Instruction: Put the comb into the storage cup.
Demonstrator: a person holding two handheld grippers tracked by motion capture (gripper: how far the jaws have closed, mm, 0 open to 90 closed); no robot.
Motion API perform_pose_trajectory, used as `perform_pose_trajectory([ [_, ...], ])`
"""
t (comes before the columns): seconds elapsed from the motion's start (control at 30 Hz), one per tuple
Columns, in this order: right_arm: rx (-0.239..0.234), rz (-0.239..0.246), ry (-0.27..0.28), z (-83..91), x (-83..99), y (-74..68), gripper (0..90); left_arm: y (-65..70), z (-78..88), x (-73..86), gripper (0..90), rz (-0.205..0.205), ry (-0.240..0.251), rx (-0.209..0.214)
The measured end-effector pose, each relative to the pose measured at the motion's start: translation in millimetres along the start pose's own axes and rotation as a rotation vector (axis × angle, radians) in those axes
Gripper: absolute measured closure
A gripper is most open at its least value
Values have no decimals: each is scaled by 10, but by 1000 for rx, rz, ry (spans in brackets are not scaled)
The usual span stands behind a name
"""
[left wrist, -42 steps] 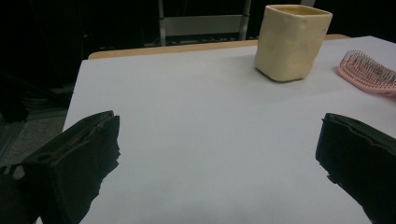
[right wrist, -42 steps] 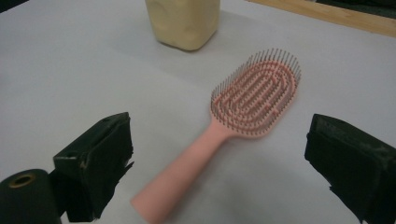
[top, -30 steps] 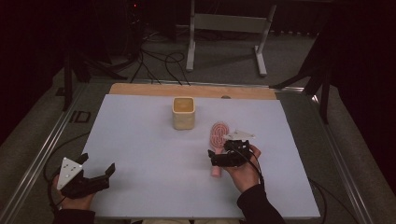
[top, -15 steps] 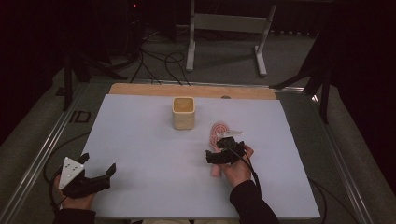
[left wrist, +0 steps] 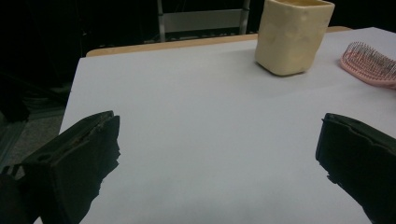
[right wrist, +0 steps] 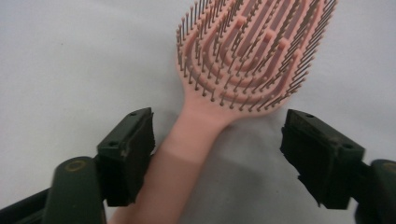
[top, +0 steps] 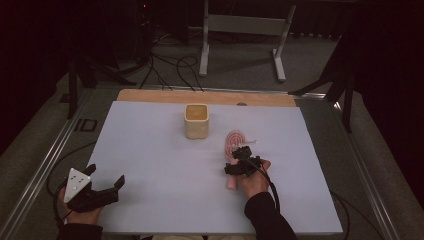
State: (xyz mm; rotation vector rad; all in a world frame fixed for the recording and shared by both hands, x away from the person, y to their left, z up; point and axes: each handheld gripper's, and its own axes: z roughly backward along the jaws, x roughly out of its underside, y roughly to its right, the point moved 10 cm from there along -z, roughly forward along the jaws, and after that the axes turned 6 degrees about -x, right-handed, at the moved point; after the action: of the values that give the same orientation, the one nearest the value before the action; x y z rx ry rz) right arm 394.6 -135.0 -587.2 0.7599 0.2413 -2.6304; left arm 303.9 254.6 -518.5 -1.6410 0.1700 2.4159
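A: What has moved since a second ago?

B: The right gripper (top: 243, 159) has sunk onto the pink plastic paddle hairbrush (top: 234, 145), and its jaws have just been closing in from their widest spread. In the earlier high view it hung above the brush handle; now it sits low over it.

A: Is the brush gripped?

B: Not that I can see. In the right gripper view the right gripper (right wrist: 217, 154) straddles the handle of the pink hairbrush (right wrist: 243, 60): one jaw is touching or nearly touching the handle's side, while the other stands well apart from it, with bare white surface between. So the jaws are half-wide, with the handle between them but not pinched.

A: Where does the brush lie?

B: Flat on the white worktop (top: 165, 165), bristles up, in the right half, closer to the far edge than the near one. Its head points to the far edge and its handle to the near edge.

A: And the cup?

B: The cream square ceramic cup (top: 196, 120) stands upright near the middle of the far edge, just left of the brush head and apart from it.

A: The other hand?

B: The left gripper (top: 102, 186) rests at the near left corner, unmoved, jaws spread wide with nothing between them. In the left gripper view the cup (left wrist: 292, 35) and the brush head (left wrist: 371, 63) show far ahead.
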Motion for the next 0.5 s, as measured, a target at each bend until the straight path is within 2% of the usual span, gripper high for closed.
perform_pose_trajectory([
  [0.13,-10,16,-13,32,8,45,386,1,0,1,0,0,-1,-1],
  [0.2,-28,10,-23,41,22,68,440,0,-1,5,0,-2,-3,-1],
  [0.4,-43,-3,-49,75,53,172,591,7,-8,7,0,-1,-3,-1],
  [0.5,-66,-16,-62,67,75,205,631,12,-11,10,0,-3,-4,-1],
])
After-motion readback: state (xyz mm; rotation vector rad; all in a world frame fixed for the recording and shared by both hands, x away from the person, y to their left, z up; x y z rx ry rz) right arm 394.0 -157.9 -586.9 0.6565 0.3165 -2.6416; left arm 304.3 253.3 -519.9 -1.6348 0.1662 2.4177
